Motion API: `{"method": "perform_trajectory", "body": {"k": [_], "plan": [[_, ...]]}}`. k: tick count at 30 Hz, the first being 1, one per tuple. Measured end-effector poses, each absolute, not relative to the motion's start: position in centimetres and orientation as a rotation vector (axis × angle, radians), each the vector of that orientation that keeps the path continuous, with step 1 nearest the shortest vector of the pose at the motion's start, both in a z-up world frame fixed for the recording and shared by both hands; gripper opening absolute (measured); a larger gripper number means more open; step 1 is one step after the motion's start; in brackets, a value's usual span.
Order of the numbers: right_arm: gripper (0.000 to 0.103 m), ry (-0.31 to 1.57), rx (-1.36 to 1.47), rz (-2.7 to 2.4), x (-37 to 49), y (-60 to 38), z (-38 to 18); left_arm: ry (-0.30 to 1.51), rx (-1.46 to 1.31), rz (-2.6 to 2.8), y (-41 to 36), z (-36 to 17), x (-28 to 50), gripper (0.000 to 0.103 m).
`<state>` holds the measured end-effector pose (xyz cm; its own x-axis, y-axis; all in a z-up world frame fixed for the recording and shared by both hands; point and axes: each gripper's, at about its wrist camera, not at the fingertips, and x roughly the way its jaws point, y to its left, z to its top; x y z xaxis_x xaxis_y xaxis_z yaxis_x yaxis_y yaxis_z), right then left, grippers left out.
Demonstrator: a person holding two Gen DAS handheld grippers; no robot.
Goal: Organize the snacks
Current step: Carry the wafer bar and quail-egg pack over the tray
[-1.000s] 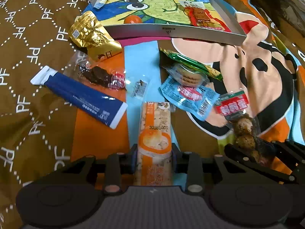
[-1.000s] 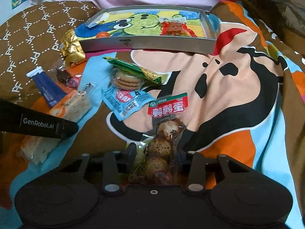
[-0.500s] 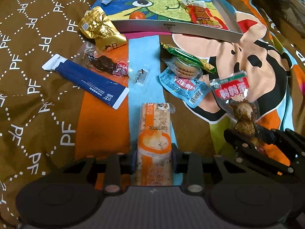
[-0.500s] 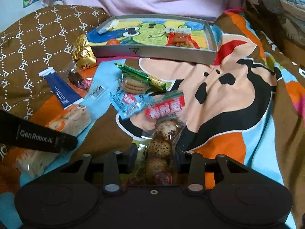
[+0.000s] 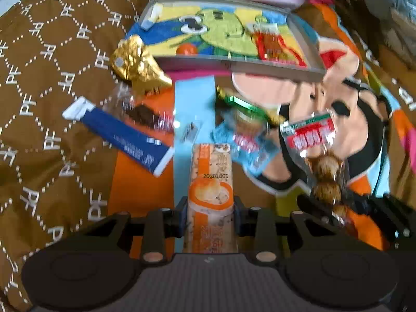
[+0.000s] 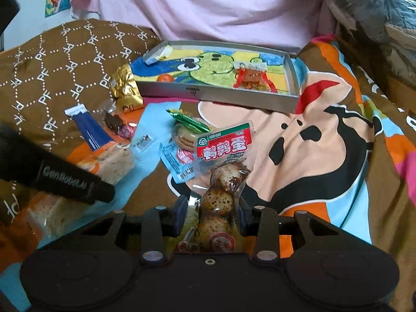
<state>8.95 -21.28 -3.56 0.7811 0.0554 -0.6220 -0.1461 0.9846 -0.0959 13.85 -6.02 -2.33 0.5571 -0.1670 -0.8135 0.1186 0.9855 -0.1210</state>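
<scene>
Holding: left gripper (image 5: 210, 214), jaws pinching an orange-and-white cake bar (image 5: 210, 182) by its sides, the bar lengthwise between the pads and pointing toward the grey tray (image 6: 215, 95). Right gripper (image 6: 212, 217), jaws pinching a clear pack of quail eggs (image 6: 221, 179), red label end lifted toward the tray.

Landmark: grey tray, shallow, with a cartoon frog liner, on a cartoon-print blanket (image 6: 325, 140).

Inside the tray: red-trimmed packet (image 6: 251, 76) at the right end; small orange round sweet (image 6: 165, 78) against the near wall; pale wrapper (image 6: 158, 54) in the far left corner.

Outside the tray, all on the near side:
- gold foil pouch (image 6: 124, 88), just beside the left corner;
- dark snack in clear wrap (image 6: 117, 123), nearer than the pouch;
- blue-and-white stick pack (image 5: 122, 136), left of that;
- small clear sachet (image 6: 142, 140);
- green-and-yellow wrapper (image 6: 188, 121), lying over a pack of round biscuits (image 6: 184, 136);
- light blue packet (image 6: 175, 161), touching the biscuits, partly behind the quail eggs.
</scene>
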Motion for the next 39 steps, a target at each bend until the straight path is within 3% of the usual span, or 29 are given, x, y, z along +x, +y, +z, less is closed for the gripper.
{"method": "perform_trajectory", "body": {"k": [15,16,17,22,25,28,29,36,38,39], "plan": [[0.040,0.504,-0.136,0.133,14.9,-22.5,0.7,0.810,-0.116,-0.186,-7.0,2.0,21.6,0.032],[0.040,0.493,-0.145,0.136,15.4,-22.7,0.8,0.815,-0.113,-0.191,-7.1,1.8,21.9,0.024],[0.040,0.487,-0.149,0.136,16.0,-22.9,0.9,0.821,-0.105,-0.189,-7.2,1.6,22.1,0.003],[0.040,0.497,-0.123,0.127,17.9,-24.2,0.6,0.885,-0.075,-0.190,-6.9,-0.5,22.2,0.005],[0.040,0.519,-0.124,0.138,18.0,-24.1,0.1,0.925,-0.057,-0.189,-6.9,-2.2,21.9,0.015],[0.040,0.524,-0.138,0.146,17.7,-23.8,-0.1,0.923,-0.013,-0.178,-7.1,-3.2,21.4,0.047],[0.040,0.520,-0.136,0.148,17.7,-23.8,0.0,0.915,0.009,-0.169,-7.3,-3.5,21.4,0.053],[0.040,0.525,-0.135,0.147,17.8,-23.7,-0.1,0.949,0.056,-0.183,-8.3,-4.9,22.7,0.054],[0.040,0.529,-0.135,0.147,17.9,-23.7,-0.2,0.966,0.050,-0.196,-8.4,-5.2,23.1,0.042],[0.040,0.529,-0.136,0.147,17.9,-23.7,-0.2,0.975,0.041,-0.200,-8.3,-5.4,23.3,0.042]]}}
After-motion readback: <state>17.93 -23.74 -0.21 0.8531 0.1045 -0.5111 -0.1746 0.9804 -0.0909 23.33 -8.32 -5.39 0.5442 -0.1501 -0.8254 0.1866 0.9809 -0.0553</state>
